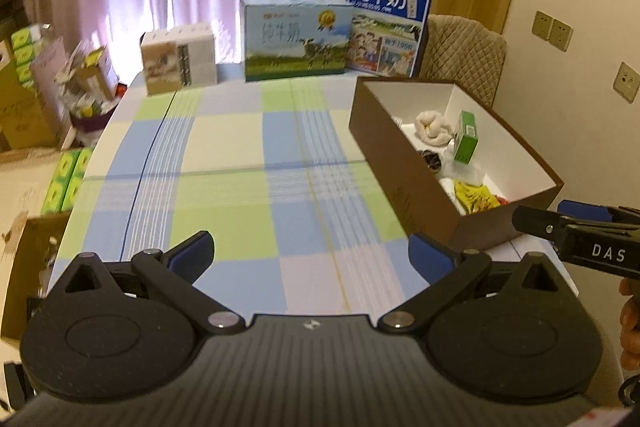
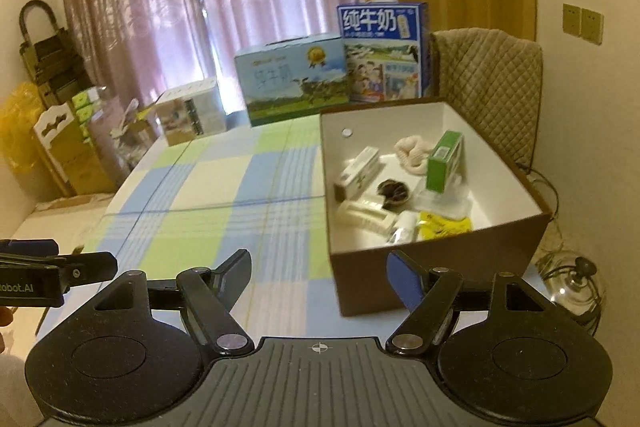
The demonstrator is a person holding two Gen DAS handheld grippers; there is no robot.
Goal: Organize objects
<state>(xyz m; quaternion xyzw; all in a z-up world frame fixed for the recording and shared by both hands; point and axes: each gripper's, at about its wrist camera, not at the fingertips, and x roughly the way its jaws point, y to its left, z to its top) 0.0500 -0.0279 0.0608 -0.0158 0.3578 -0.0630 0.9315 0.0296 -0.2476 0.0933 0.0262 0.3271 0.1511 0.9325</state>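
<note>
Evidently both grippers, left (image 1: 310, 251) and right (image 2: 318, 267), hang spread and empty over the cloth (image 1: 240, 155), the items already in the box (image 2: 436, 263), so a careless swing could knock it askew.

"纯牛奶" on blue milk carton (image 2: 382, 53)

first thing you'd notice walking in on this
The brown box at the table's right edge, white inside and full of small items, with a green carton upright among them. Behind it, two milk cases stand at the far edge of the checked tablecloth. Both grippers are open and empty.
</note>
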